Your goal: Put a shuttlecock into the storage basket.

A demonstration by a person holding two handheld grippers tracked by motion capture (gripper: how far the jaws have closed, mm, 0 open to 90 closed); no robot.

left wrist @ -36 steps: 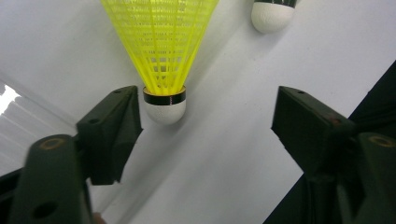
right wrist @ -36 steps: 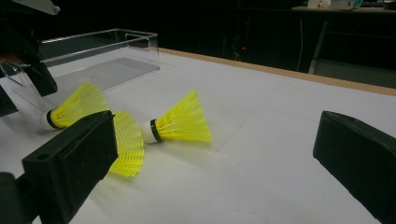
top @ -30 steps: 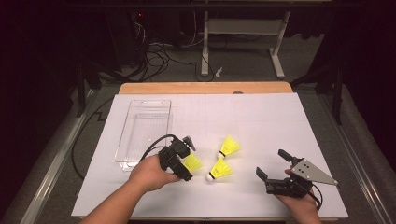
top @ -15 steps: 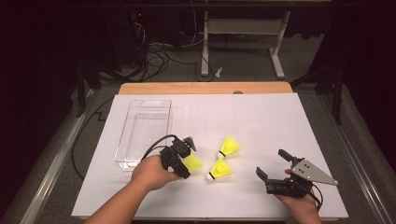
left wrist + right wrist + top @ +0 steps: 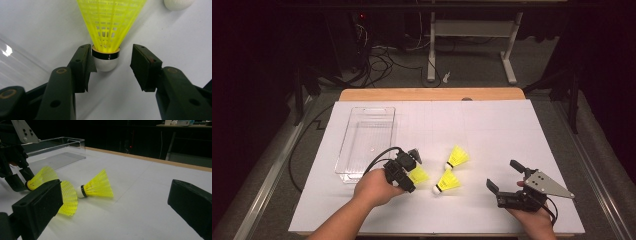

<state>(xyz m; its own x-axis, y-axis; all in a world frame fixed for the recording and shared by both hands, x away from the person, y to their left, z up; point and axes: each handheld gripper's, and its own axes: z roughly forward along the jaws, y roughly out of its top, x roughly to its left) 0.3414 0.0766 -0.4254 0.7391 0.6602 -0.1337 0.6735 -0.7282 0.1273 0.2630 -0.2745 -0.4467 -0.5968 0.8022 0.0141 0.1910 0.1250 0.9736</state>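
Three yellow shuttlecocks lie on the white table sheet (image 5: 492, 130). My left gripper (image 5: 413, 171) (image 5: 111, 67) straddles the white cork of the nearest shuttlecock (image 5: 418, 175) (image 5: 107, 30). Its jaws have just been closing: one pad touches the cork, the other stands a small gap off it. The other two shuttlecocks (image 5: 457, 157) (image 5: 447, 183) lie just to the right. My right gripper (image 5: 504, 175) (image 5: 115, 205) rests open near the front right, jaws wide, nothing between them, facing the shuttlecocks (image 5: 96, 186) (image 5: 67, 198) and the left gripper (image 5: 15, 170).
A clear plastic box (image 5: 366, 142) (image 5: 55, 150) sits on the left part of the sheet, just behind my left hand. The wooden table edge (image 5: 432, 94) runs along the back. Cables and a desk frame lie on the floor beyond.
The left gripper's jaws have narrowed around the shuttlecock's cork. The right hand and the other two shuttlecocks have stayed put.
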